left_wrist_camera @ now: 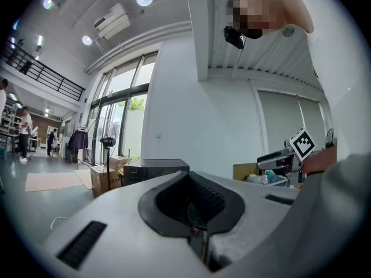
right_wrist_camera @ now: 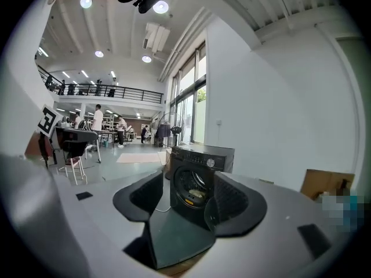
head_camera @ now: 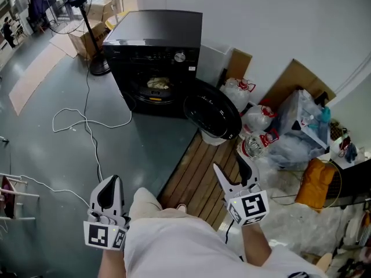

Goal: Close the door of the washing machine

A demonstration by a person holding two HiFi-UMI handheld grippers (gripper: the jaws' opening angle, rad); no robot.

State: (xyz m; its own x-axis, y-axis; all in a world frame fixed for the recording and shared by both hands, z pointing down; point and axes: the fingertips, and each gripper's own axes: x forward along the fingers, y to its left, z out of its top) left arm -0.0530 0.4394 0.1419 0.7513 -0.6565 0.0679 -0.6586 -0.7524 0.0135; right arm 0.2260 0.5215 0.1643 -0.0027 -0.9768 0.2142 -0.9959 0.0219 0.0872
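The black washing machine (head_camera: 155, 54) stands at the far side of the floor, against the white wall. Its round door (head_camera: 212, 116) hangs wide open, swung out to the right, and light laundry (head_camera: 158, 84) lies in the drum. Both grippers are low in the head view, well short of the machine. My left gripper (head_camera: 109, 185) is shut and empty; its own view shows the pads together (left_wrist_camera: 194, 208). My right gripper (head_camera: 233, 171) is open and empty, and the machine (right_wrist_camera: 196, 181) shows through the gap between its jaws (right_wrist_camera: 184, 200).
A standing fan (head_camera: 86, 17) and cardboard boxes (head_camera: 87, 39) sit left of the machine. A white cable (head_camera: 87, 122) loops over the grey floor. Plastic bags (head_camera: 261, 120) and cardboard sheets (head_camera: 298, 80) crowd the right. A wooden slatted panel (head_camera: 197, 175) lies under the door.
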